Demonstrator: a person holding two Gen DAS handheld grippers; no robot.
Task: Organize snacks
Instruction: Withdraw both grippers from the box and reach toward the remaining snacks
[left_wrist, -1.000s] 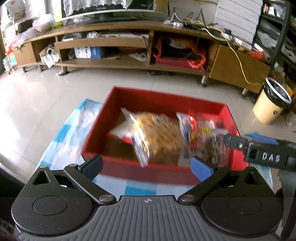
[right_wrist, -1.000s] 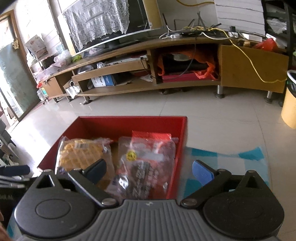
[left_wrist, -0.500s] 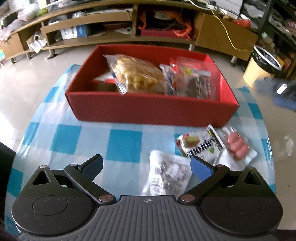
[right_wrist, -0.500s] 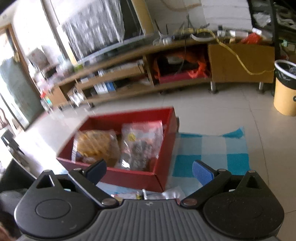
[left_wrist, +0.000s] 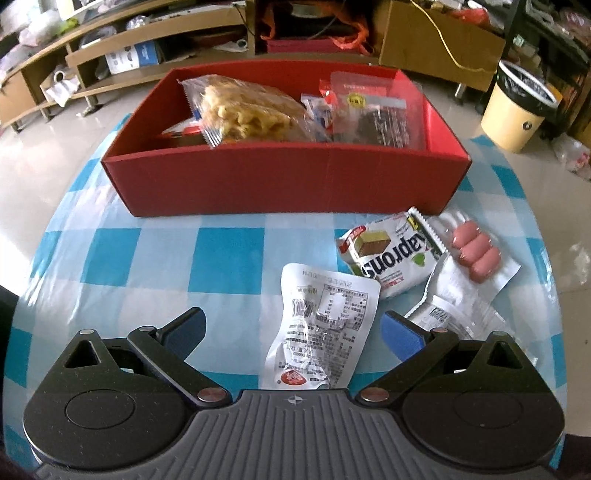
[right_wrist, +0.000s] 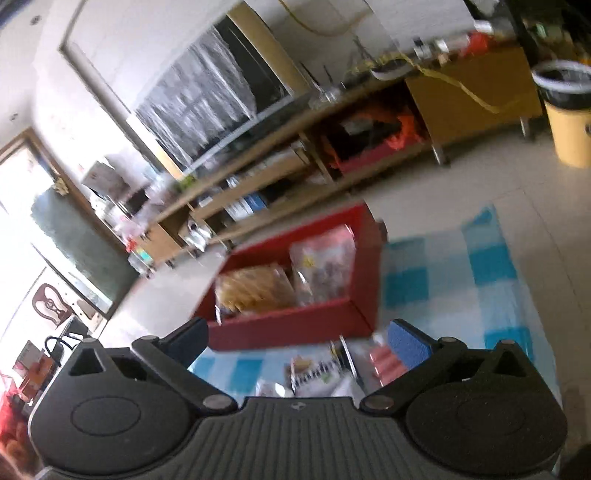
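Readable text is limited to one item: the white wafer packet (left_wrist: 388, 253), lying beyond the right finger (left_wrist: 400, 334) of the left gripper (left_wrist: 291, 330), bears the upside-down brand name "Napron" in large dark letters. The white pouch (left_wrist: 323, 326) between the fingers shows a barcode and fine print, too small to read.

I see the box (left_wrist: 288, 181) on the far part of the desk (left_wrist: 122, 258), with a waffle bag (left_wrist: 251, 110) at its left and a clear pouch (left_wrist: 373, 110) at its right. Near of it lie a flat packet (left_wrist: 325, 328), a wafer pack (left_wrist: 388, 254) and a sausage pack (left_wrist: 476, 254) furthest right. A bin (left_wrist: 517, 110) stands far right.
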